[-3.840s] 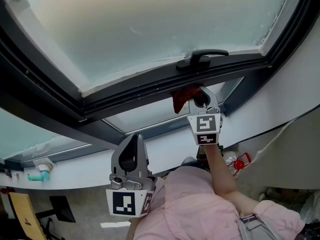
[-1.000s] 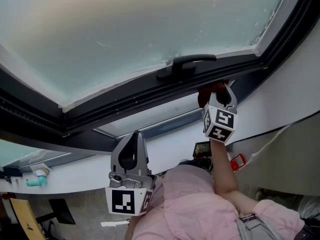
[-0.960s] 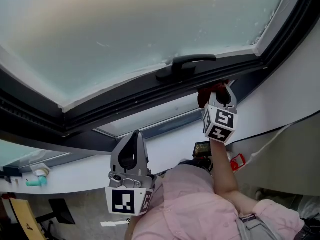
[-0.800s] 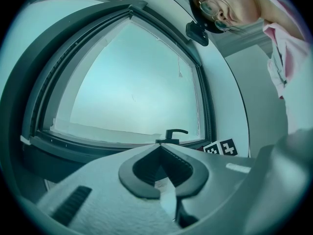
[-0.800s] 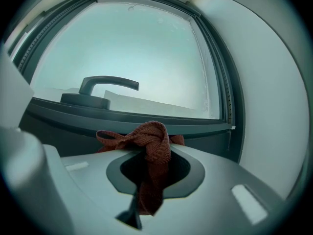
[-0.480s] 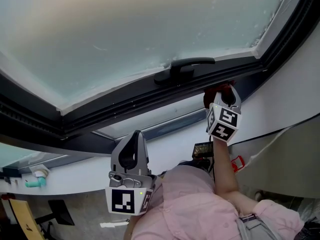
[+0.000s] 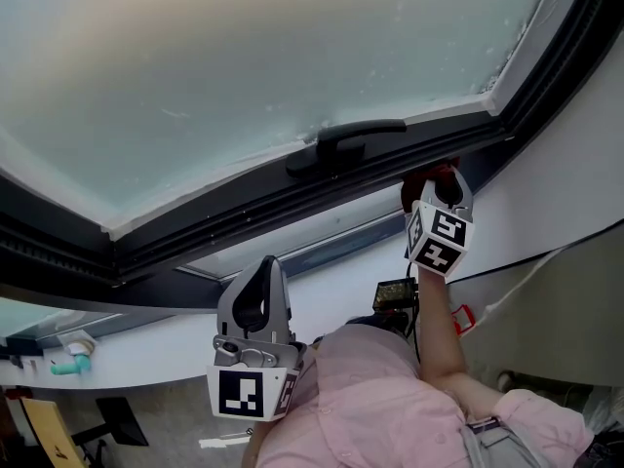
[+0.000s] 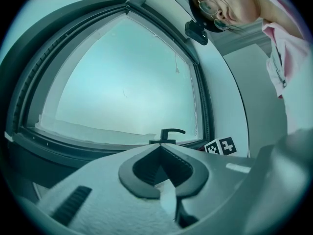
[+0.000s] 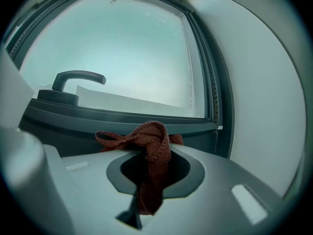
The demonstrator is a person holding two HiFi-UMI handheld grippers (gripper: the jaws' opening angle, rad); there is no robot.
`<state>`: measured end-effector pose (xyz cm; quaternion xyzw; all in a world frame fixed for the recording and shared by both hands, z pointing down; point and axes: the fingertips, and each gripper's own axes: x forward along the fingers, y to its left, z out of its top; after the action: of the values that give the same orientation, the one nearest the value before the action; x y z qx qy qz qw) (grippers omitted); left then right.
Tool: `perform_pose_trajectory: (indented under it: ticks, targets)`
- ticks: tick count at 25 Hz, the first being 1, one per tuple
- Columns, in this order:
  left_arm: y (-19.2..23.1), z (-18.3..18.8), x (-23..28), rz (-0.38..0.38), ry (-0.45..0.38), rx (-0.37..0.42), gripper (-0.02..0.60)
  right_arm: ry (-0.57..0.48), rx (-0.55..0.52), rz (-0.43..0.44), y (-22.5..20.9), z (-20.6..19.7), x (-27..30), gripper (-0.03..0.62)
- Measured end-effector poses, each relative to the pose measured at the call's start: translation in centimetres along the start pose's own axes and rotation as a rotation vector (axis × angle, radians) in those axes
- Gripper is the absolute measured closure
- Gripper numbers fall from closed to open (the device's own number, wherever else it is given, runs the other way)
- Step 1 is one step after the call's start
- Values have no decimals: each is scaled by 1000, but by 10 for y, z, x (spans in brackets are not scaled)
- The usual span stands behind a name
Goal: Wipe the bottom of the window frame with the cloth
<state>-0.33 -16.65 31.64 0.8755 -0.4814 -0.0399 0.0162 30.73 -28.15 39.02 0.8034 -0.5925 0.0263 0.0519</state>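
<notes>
Looking down through the head view, the right gripper [image 7: 436, 175] is raised to the dark grey bottom rail of the window frame [image 7: 244, 213], near the rail's right corner. The crumpled red-brown knitted cloth [image 7: 419, 175] sits at its tips and appears to touch the rail, just right of the black lever handle [image 7: 341, 140]. The left gripper [image 7: 259, 269] hangs low by the person's pink shirt [image 7: 380, 398], well apart from the frame. In the left gripper view, that gripper's jaws meet with nothing between them, and it takes no part in the work. In the right gripper view, the jaws are clamped on the cloth [image 9: 149, 146]. One strip runs down between them and a bunched fold lies over the tips toward the rail [image 9: 122, 117]. The frame's right upright [image 9: 215, 82] stands near. The step in hand is judged to be the wiping pass, at the right end of the rail. The next move calls for a firm clamp and steady pressure of the cloth on the rail. The stroke should run into the corner or back leftward under the handle.
</notes>
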Motion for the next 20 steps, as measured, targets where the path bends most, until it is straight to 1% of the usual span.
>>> perform_pose_trajectory:
  ticks: [10, 20]
  targets:
    - [-11, -1, 7, 20, 12, -14, 586, 23, -8, 1, -19, 0, 9, 549]
    - [-32, -3, 13, 42, 21, -21, 586, 29, -11, 32, -36, 0, 17, 548]
